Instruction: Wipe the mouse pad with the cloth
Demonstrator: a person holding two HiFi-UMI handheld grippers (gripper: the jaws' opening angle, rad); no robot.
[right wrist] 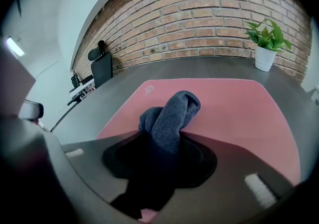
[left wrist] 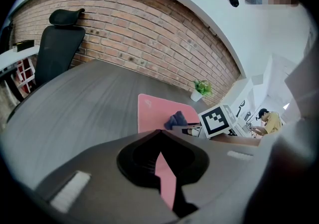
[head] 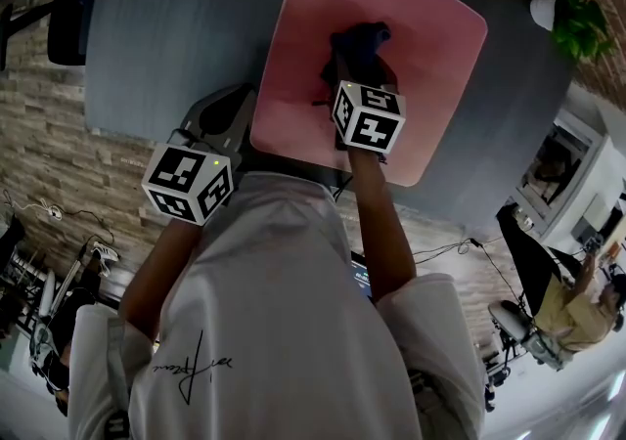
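Observation:
A pink mouse pad [head: 430, 57] lies on the dark grey table [head: 176, 27]. My right gripper [head: 357, 66] is over the middle of the pad, shut on a dark blue cloth [head: 360, 42] that bunches out past its tips onto the pad. In the right gripper view the cloth [right wrist: 172, 113] fills the jaws of that gripper [right wrist: 164, 143], with the pad [right wrist: 239, 103] beneath. My left gripper [head: 240, 130] sits at the pad's near left edge. In the left gripper view a pink strip of pad lies pinched between the shut jaws of the left gripper [left wrist: 167, 168].
A potted plant [head: 577, 22] stands at the table's far right by the brick wall. A black office chair [left wrist: 57, 49] is at the far left end. A person [head: 572, 301] sits at another desk to the right.

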